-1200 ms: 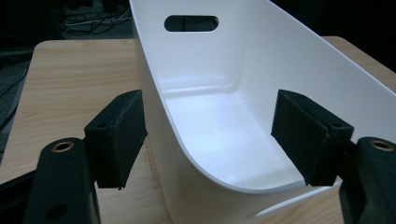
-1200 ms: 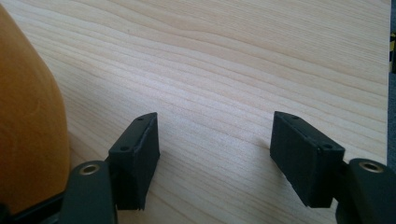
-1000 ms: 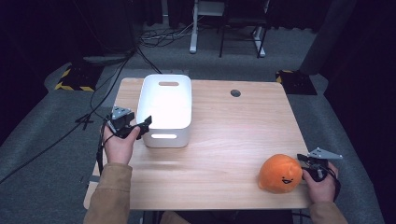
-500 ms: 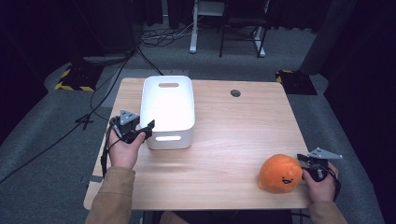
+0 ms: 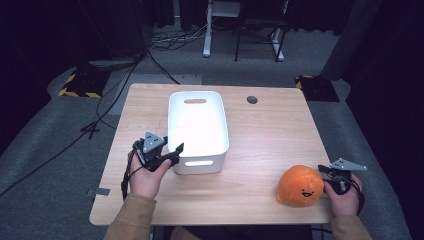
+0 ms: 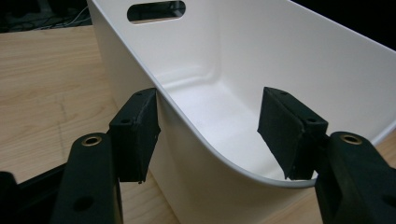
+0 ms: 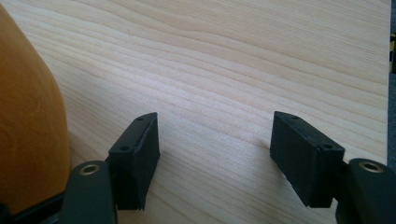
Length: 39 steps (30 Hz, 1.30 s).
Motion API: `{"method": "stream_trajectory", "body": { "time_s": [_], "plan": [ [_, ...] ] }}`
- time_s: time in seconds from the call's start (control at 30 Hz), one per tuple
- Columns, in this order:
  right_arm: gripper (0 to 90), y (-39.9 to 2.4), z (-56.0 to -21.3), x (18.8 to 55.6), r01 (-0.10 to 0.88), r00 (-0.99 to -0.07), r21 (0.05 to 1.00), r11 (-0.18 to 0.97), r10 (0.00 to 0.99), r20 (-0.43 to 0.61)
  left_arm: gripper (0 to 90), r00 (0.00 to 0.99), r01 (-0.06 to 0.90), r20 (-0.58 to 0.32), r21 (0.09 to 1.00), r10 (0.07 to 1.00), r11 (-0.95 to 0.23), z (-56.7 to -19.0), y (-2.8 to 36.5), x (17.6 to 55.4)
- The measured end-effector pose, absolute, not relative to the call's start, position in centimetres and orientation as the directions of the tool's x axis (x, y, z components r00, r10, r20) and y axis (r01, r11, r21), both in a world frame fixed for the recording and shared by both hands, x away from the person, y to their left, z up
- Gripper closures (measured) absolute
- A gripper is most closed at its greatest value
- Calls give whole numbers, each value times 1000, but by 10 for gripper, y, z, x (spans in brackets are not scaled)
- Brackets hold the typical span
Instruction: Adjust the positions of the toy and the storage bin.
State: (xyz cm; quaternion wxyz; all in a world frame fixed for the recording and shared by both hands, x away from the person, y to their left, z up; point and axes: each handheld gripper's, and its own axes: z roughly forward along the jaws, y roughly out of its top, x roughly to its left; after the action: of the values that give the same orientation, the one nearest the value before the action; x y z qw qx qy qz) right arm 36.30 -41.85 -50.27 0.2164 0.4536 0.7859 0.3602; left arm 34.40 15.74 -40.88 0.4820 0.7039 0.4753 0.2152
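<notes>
From the high view, the left gripper (image 5: 167,156) sits at the near left corner of the white bin (image 5: 198,131), right at its rim. The bin's long side runs away from this gripper, toward the far edge of the desk (image 5: 270,140). The right gripper (image 5: 334,176) is far off at the other near corner of the desk, just beside the orange plush toy (image 5: 300,186). So the left gripper is the one close to the bin.

In the left gripper view, the bin's (image 6: 261,60) thin wall runs up between the two jaws. One jaw stands outside the wall, close against it, and the other stands inside the bin, apart from the wall. The jaws have just been opening a bit, with the wall between them, and they do not pinch it now. The handle hole (image 6: 155,11) is at the far end, straight ahead.

In the right gripper view, the jaws stand wide with only bare desk (image 7: 243,70) between them. It holds nothing. The plush toy (image 7: 28,121) is just to its left side.
</notes>
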Motion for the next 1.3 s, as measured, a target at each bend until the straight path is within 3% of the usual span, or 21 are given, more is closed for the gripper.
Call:
{"method": "stream_trajectory", "body": {
  "time_s": [0.57,1.3],
  "plan": [
    [334,-418,-503,363,559,-496,762,327,869,-9,277,572,430,-179,897,800,-107,-416,98,297],
    [333,-418,-503,363,559,-499,762,328,867,-8,249,651,428,-209,895,730,-126,-418,63,258]
  ]
}}
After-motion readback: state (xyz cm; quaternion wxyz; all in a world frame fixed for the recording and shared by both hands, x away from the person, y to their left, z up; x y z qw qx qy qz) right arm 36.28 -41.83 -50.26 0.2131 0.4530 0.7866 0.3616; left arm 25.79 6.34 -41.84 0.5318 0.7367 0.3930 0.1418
